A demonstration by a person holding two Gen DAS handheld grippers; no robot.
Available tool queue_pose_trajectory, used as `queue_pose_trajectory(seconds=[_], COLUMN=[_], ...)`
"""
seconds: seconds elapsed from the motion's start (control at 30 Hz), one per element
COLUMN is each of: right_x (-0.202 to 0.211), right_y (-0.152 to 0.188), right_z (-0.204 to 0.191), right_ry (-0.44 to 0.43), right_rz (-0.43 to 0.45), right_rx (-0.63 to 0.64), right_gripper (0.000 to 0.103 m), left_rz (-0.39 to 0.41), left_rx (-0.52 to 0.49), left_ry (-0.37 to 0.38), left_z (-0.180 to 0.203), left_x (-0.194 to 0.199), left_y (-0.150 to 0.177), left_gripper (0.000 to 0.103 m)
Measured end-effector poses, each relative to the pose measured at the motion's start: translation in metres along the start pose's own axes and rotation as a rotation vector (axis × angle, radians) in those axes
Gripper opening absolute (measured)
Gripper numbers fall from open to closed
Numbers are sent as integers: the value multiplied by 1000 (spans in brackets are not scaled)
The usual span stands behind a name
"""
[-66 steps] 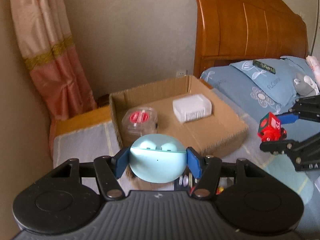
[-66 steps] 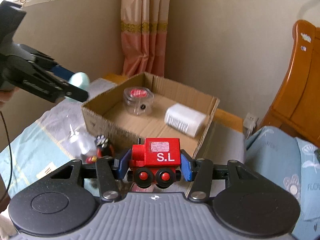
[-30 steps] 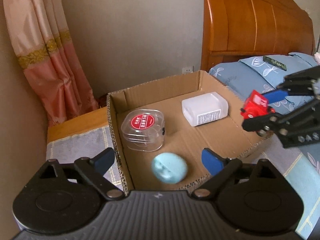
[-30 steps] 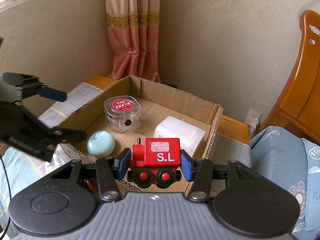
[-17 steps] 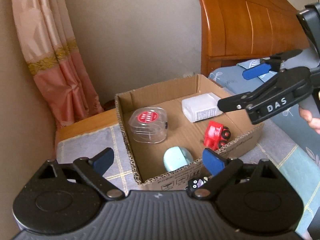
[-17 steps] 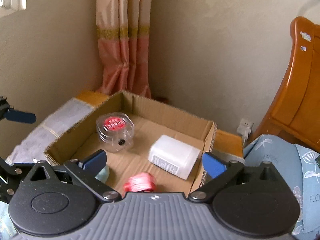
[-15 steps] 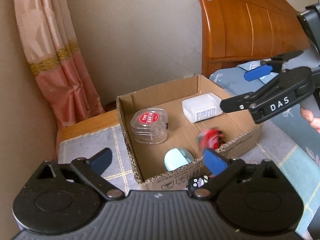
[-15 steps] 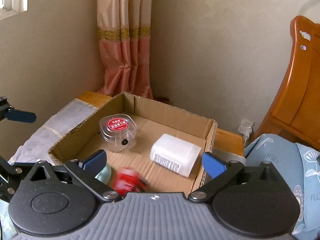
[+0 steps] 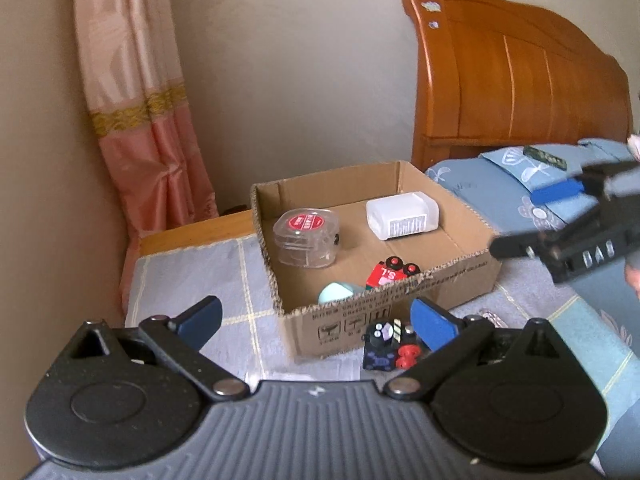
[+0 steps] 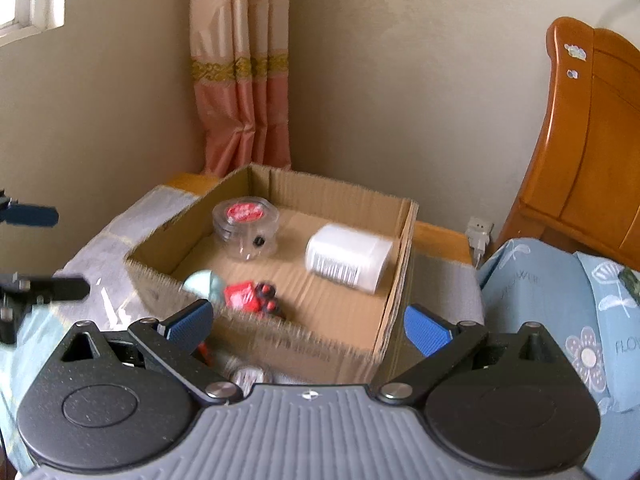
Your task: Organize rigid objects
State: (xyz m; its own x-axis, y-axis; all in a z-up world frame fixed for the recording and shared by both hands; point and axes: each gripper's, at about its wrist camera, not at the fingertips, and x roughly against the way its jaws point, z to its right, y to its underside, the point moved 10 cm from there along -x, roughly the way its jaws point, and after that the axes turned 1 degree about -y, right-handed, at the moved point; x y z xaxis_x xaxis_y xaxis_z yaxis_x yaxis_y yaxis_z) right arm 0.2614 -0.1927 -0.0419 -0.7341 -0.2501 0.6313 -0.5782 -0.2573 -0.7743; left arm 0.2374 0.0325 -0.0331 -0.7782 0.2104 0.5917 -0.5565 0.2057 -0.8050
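Both tongs, left and right, wide apart, nothing between. Train and blue case in box, tight against near wall. Black toy outside, touching box; reaching for it risks shoving box.

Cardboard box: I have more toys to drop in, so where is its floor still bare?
In the cardboard box, the floor is bare along the right wall, in front of the white container, and in the strip between it and the clear round case. The near left corner is crowded: red toy train beside the pale blue case.
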Motion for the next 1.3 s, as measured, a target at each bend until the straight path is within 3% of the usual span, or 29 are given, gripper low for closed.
queue_pose_trajectory(seconds=[0.27, 0.4, 0.5, 0.67, 0.93, 1.3], right_x=[-6, -17, -24, -28, -48, -51], right_y=[69, 105, 123, 127, 126, 127], right_z=[-9, -3, 7, 14, 17, 60], right_ry=[14, 2, 47, 28, 80, 151], right_rz=[-69, -128, -153, -138, -143, -129], right_rx=[29, -27, -66, -153, -128, -192], right_gripper=[103, 103, 103, 103, 103, 103], left_rz=[-10, -63, -102, -132, -186, -156], left_rx=[53, 100, 143, 168, 166, 123], left_ry=[-69, -58, -67, -78, -70, -81], left_z=[-12, -15, -21, -24, -19, -21], left_x=[0, -12, -22, -33, -54, -66], left_y=[43, 71, 89, 107, 120, 116], left_gripper=[102, 102, 102, 102, 102, 102])
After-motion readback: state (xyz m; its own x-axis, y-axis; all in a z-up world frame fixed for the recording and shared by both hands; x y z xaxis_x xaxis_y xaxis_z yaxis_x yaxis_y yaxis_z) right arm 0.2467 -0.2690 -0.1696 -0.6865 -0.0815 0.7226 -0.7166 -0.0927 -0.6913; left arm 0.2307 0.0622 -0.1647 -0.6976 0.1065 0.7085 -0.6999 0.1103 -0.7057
